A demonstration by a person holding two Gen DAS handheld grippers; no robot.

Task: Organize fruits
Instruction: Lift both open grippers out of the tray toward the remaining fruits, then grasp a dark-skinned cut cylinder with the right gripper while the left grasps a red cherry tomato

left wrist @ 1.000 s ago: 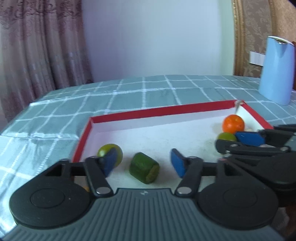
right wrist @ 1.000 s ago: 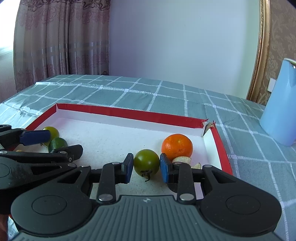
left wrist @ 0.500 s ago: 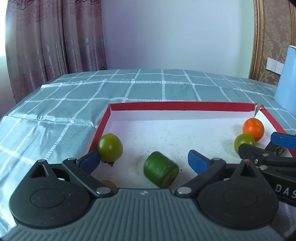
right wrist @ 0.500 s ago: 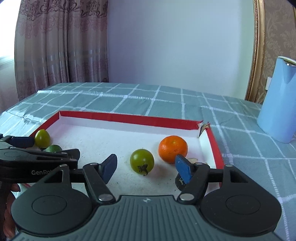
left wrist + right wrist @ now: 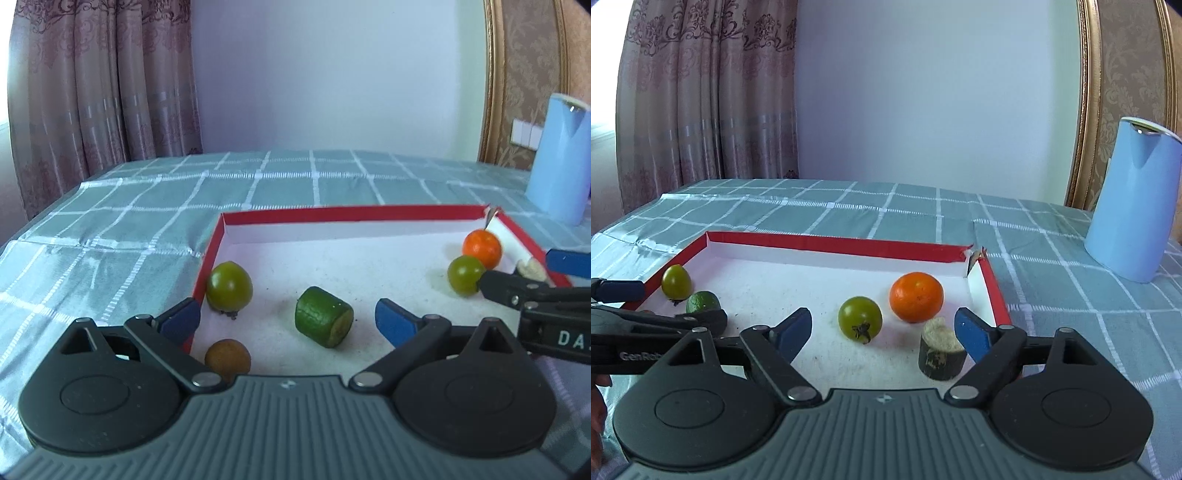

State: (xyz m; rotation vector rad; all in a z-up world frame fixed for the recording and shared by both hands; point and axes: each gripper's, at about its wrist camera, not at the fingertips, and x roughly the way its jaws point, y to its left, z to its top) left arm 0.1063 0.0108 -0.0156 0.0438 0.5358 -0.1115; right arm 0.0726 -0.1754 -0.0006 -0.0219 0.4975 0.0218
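Left wrist view is showing both grippers, left (image 5: 288, 319) and right (image 5: 882, 330), hovering wide open and empty over the tray (image 5: 343, 214), fruits lying scattered inside, so picking looks next, likely closing on the lime chunk (image 5: 324, 316) or tomato (image 5: 860, 316).

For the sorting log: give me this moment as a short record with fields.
container: red-rimmed tray on checked tablecloth
tray left side: green tomato, cut green piece, brown ball
tray right side: orange, second green tomato, pale-topped stub
outside tray: blue jug
left claw: open, holding nothing
right claw: open, holding nothing
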